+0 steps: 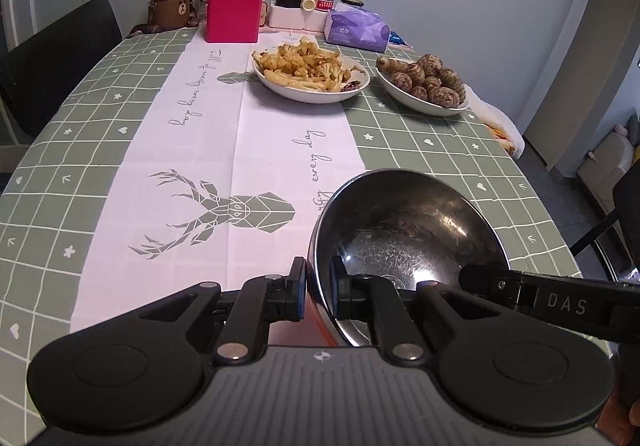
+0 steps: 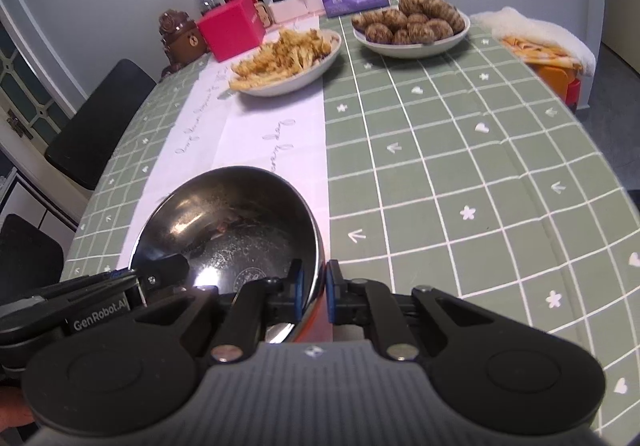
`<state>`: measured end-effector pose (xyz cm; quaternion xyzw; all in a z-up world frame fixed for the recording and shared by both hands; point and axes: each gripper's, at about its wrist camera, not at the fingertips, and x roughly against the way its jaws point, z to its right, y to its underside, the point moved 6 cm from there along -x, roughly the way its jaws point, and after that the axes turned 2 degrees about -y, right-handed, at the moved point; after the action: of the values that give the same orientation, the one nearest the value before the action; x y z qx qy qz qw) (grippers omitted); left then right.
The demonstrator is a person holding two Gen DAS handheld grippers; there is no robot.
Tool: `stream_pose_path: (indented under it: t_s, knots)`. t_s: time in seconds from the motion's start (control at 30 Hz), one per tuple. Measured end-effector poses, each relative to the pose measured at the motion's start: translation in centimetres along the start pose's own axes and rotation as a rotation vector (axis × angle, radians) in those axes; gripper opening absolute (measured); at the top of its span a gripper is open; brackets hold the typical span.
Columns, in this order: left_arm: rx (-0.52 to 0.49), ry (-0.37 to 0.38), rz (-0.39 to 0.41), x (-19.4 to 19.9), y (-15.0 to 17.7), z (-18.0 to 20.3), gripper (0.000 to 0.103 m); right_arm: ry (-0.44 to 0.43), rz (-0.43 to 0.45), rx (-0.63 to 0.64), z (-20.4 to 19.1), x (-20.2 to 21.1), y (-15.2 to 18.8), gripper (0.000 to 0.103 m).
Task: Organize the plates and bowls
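The steel bowl (image 1: 404, 230) is held at the near end of the table (image 1: 420, 149), tilted, over the white runner (image 1: 240, 149) and the green checked cloth. Its rim is pinched from 2 sides. The left gripper (image 1: 318, 286) is pressed onto the bowl's left wall; the right gripper (image 2: 314, 292) is pressed onto its right wall. Whether the base touches the cloth cannot be told. Further back, 2 white dishes are seen: a plate of cauliflower (image 1: 310, 71) and a plate of taro (image 1: 424, 83), well apart from the bowl. A pink box (image 1: 234, 13) stands behind them.
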<state>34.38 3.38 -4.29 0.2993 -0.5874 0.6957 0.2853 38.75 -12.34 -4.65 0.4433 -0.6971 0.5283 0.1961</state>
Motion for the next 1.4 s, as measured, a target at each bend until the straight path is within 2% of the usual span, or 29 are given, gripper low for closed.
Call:
stream_pose_path:
  t_s: [0.13,0.4,0.53,0.87,1.03,1.17,1.4]
  knots:
    - [-0.009,0.006,-0.015,2.3,0.6,0.9,0.013,-0.007,0.011,0.040,-0.2,2.7,0.5,0.009]
    - [-0.046,0.080,-0.072,6.8,3.6,4.1,0.013,0.000,0.020,0.122,1.0,9.5,2.9,0.009]
    - [-0.070,0.118,-0.101,8.5,5.6,6.5,0.013,0.021,0.017,0.147,2.5,12.8,4.6,0.009]
    - [-0.143,0.230,-0.256,11.0,10.7,13.0,0.015,0.048,-0.042,0.140,8.4,19.6,8.2,0.009]
    - [-0.189,0.263,-0.346,11.2,13.5,15.4,0.016,0.076,-0.093,0.172,10.5,21.3,10.1,0.008]
    - [-0.193,0.269,-0.406,10.8,15.4,16.0,0.016,0.089,-0.155,0.187,11.5,20.9,11.8,0.008]
    - [-0.214,0.246,-0.437,10.3,16.4,16.1,0.018,0.089,-0.217,0.185,12.4,19.1,13.1,0.006]
